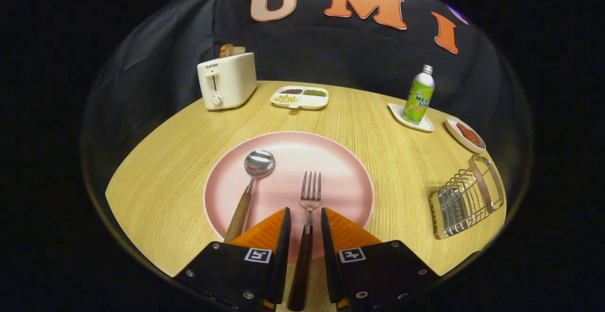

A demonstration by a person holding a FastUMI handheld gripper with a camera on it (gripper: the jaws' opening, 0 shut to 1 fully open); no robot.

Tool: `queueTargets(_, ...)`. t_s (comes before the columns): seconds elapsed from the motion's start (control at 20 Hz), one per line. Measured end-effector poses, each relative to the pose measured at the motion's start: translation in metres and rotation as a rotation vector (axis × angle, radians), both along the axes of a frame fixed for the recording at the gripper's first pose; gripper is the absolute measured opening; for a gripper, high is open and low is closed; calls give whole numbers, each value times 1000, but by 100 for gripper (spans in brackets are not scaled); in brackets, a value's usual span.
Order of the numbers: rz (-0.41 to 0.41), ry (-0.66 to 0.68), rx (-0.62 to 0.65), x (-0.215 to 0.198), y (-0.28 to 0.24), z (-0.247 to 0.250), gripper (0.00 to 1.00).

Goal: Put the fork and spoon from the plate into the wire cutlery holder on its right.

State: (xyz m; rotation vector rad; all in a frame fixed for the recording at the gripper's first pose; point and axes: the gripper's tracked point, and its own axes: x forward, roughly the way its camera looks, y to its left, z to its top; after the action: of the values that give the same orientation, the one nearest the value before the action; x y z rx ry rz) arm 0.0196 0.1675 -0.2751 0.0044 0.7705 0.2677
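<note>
Pale wood tabletop (189, 127), round-edged, with a pink plate (340, 160) near its front edge. On the plate lie the spoon (249, 186) and the fork (308, 222), handles toward the front so they can be taken end-on. The gripper (305, 229) is down over the fork, its handle lying between the fingers with a gap on each side: narrowly parted, not yet pressing, I'd say. The wire cutlery holder (465, 198) waits by the right edge, tipped back. Toaster (227, 80), snack tray (299, 97) and soda bottle (419, 95) sit along the back, out of the way.
</note>
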Motion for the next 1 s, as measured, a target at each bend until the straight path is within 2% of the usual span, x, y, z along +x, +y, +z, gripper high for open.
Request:
queueTargets(0.15, -26, 25, 18, 2, -1, -5, 23)
queueTargets(0.2, -32, 32, 24, 3, -2, -6, 11)
queueTargets(0.3, -36, 38, 38, 4, -2, -5, 6)
queueTargets(0.65, -24, 41, 193, 9, 5, 15, 5)
queueTargets(0.85, 30, -31, 172, 15, -3, 44, 5)
queueTargets(1.0, 30, -60, 185, 19, -27, 79, 5)
